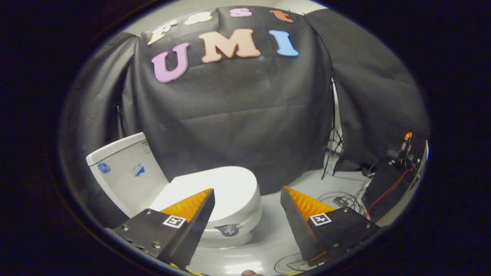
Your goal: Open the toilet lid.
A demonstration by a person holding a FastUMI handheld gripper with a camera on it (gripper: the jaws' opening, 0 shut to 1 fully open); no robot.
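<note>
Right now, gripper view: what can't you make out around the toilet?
- Lid: near left part hidden behind the left finger; gripper is open, holding nothing, still short of it.
- Hinge where lid meets tank: too small to tell.
- Tank stickers: too small to make out.
- Toilet base: partly hidden by the left finger.
- Cables and gear at right: cut off behind the right finger, too distorted to identify.

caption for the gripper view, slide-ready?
Open gripper hovers ahead of the toilet, lid still closed.

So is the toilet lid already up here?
No, the lid lies flat on the bowl, beyond the open gripper, whose jaws touch nothing.
</note>
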